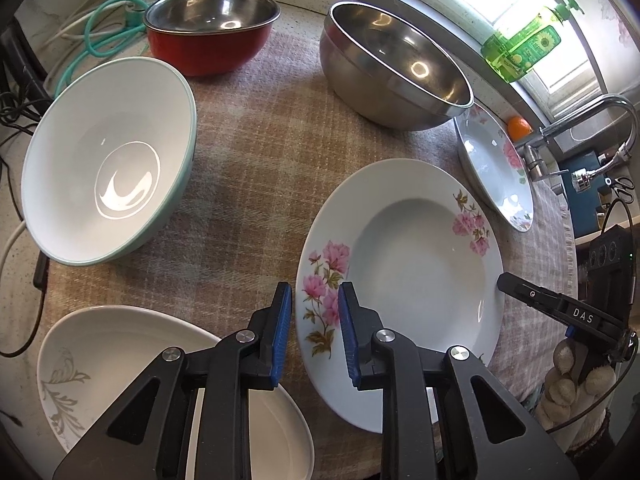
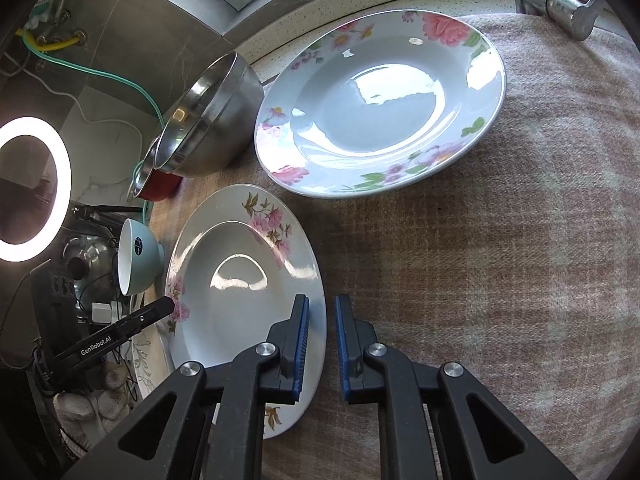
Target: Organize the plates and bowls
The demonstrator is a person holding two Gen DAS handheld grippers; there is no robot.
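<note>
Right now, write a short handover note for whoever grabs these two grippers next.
Left gripper: open, fingers straddling the near-left rim of the pink-flower plate, nothing gripped.
Right gripper: open, fingers straddling that plate's right rim, nothing gripped.
On the plaid cloth: rose plate beside the steel bowl, red bowl, teal bowl, leaf-pattern plate.
Done: nothing stacked that I can see.
Left: group plates together, group bowls together.
</note>
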